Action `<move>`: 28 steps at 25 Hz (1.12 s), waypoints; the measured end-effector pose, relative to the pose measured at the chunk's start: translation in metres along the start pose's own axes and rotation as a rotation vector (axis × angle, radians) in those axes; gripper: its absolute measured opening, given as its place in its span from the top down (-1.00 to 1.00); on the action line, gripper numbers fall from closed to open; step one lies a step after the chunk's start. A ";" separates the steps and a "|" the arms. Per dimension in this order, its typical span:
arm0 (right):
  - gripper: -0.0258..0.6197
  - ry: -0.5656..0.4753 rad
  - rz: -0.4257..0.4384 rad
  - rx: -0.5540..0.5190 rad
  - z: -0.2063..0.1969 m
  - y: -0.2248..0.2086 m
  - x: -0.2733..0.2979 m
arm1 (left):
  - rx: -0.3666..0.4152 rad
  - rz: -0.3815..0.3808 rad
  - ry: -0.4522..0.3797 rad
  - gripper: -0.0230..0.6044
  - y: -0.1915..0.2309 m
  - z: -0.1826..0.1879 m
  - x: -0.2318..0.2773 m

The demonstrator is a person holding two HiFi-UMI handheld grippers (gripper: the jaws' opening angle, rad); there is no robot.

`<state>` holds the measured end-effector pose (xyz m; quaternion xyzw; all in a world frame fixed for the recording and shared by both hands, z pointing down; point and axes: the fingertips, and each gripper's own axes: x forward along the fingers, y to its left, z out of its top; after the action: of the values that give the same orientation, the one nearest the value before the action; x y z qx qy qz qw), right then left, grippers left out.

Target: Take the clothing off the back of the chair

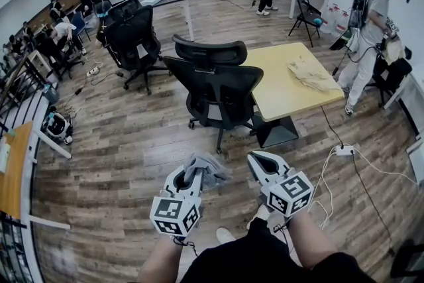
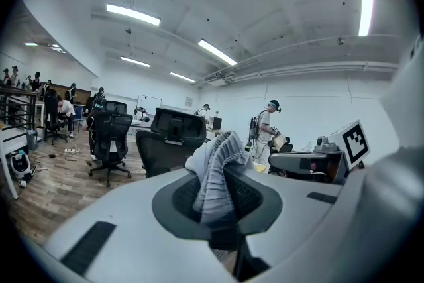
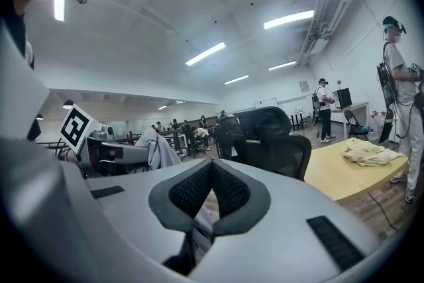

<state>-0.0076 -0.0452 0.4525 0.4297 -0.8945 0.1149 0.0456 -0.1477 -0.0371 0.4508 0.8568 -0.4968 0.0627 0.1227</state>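
A black mesh office chair (image 1: pixel 215 86) stands ahead of me at the yellow table, and its back is bare. My left gripper (image 1: pixel 192 172) is low and in front of the chair, shut on a grey ribbed garment (image 1: pixel 207 170). In the left gripper view the garment (image 2: pixel 218 149) bunches up out of the closed pads (image 2: pixel 246 194), with the chair (image 2: pixel 169 139) behind it. My right gripper (image 1: pixel 260 159) hangs beside the left one. Its pads (image 3: pixel 232 190) meet at the tips and no cloth shows there. The right gripper view shows the garment (image 3: pixel 156 150) hanging from the left gripper.
A yellow table (image 1: pixel 285 86) with a crumpled beige cloth (image 1: pixel 311 75) stands right of the chair. A second black chair (image 1: pixel 132 40) is at the back left. A white power strip and cables (image 1: pixel 344 150) lie on the wooden floor. A person (image 1: pixel 371 36) stands at right.
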 end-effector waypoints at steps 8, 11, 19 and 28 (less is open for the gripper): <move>0.88 0.007 0.020 -0.004 -0.006 0.002 0.003 | -0.005 0.004 0.004 0.75 0.001 -0.005 -0.001; 0.88 0.010 0.013 -0.001 -0.004 0.005 0.004 | -0.008 0.007 0.002 0.75 0.002 -0.004 -0.004; 0.88 0.009 0.016 -0.002 -0.003 0.008 0.004 | -0.011 0.010 0.000 0.75 0.003 -0.005 -0.007; 0.88 0.009 0.023 -0.006 -0.005 0.010 0.003 | -0.013 0.011 -0.001 0.75 0.001 -0.009 -0.009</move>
<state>-0.0175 -0.0396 0.4563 0.4188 -0.8995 0.1146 0.0496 -0.1529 -0.0278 0.4574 0.8533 -0.5020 0.0598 0.1279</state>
